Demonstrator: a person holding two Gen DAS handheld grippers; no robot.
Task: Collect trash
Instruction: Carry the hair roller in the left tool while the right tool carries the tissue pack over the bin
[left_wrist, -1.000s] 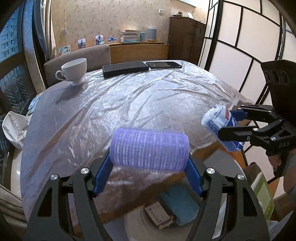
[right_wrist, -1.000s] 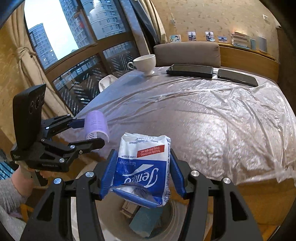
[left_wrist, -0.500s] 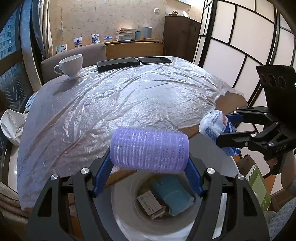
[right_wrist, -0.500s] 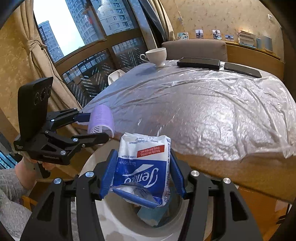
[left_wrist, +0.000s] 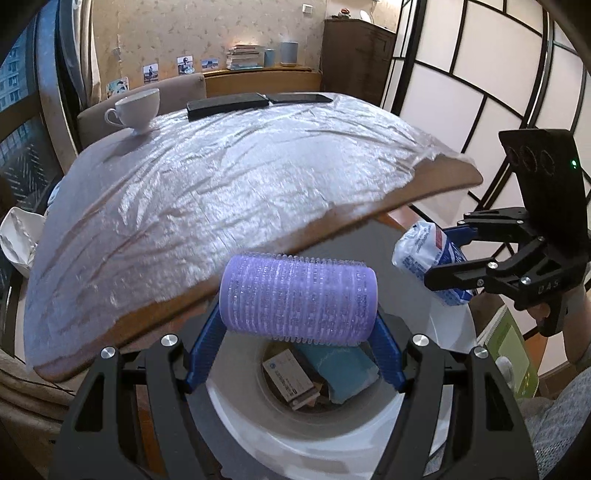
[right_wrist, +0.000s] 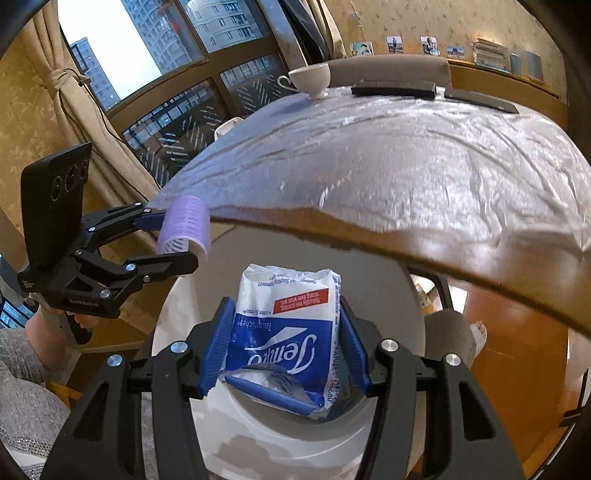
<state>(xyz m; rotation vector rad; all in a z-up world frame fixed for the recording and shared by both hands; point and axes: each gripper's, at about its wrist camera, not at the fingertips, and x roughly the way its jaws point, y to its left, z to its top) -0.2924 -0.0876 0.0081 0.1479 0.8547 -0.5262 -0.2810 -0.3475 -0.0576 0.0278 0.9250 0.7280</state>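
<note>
Both tools are gripping trash, the left tool (left_wrist: 297, 354) a purple roller (left_wrist: 298, 296), the right tool (right_wrist: 284, 349) a tissue pack (right_wrist: 286, 332), hovering directly above the white bin (left_wrist: 295, 439) beside the bench's near edge.

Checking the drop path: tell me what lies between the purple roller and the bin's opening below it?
Nothing: in the left wrist view the roller hangs over the bin with only air between.

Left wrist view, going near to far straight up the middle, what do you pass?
Left gripper, white bin with trash inside, purple hair roller, table edge, plastic-covered tabletop, two dark flat devices, shelf with books.
</note>
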